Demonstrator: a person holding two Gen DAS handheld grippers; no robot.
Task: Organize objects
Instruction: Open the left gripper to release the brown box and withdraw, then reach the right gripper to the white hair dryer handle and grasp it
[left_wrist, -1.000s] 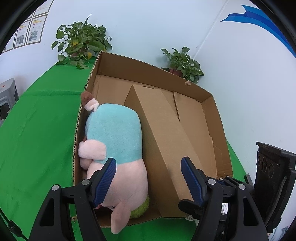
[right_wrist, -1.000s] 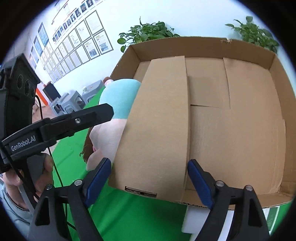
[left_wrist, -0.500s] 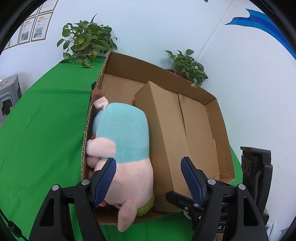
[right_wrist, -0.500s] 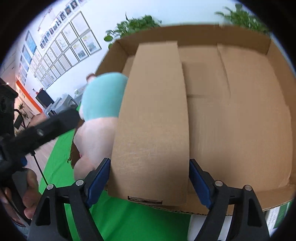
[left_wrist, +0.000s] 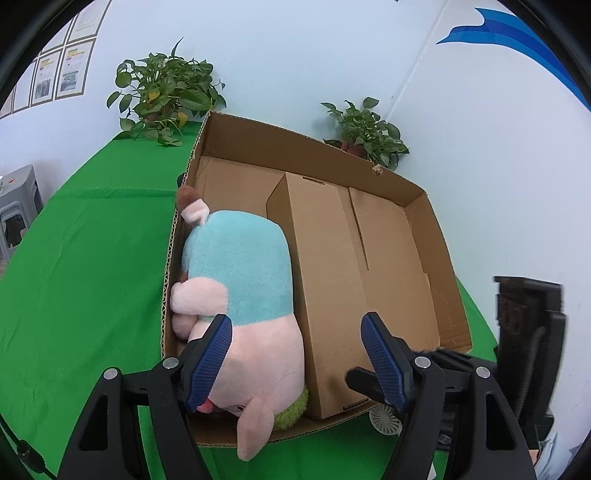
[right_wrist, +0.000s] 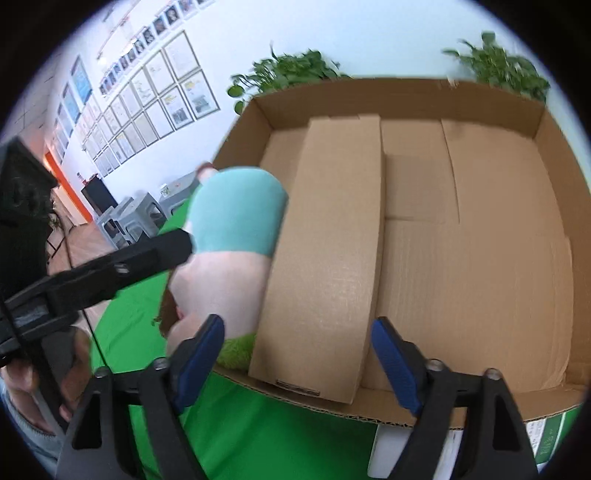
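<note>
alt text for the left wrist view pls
An open cardboard tray on a green table holds a pink-and-teal plush toy along its left wall, with a long closed cardboard box lying beside it. The left gripper hovers at the near edge, jaws open and empty.

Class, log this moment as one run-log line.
left gripper: open | right gripper: open | plush toy, small box: inside big carton

Tray (left_wrist: 424, 192) and box (left_wrist: 325, 280): matt brown corrugated cardboard. Plush (left_wrist: 240, 280): soft fuzzy fabric, pink and teal. Tablecloth (left_wrist: 81, 266): matt green cloth. Left gripper (left_wrist: 297, 363): matt black plastic, ribbed blue pads (left_wrist: 382, 360), metal rivets.
</note>
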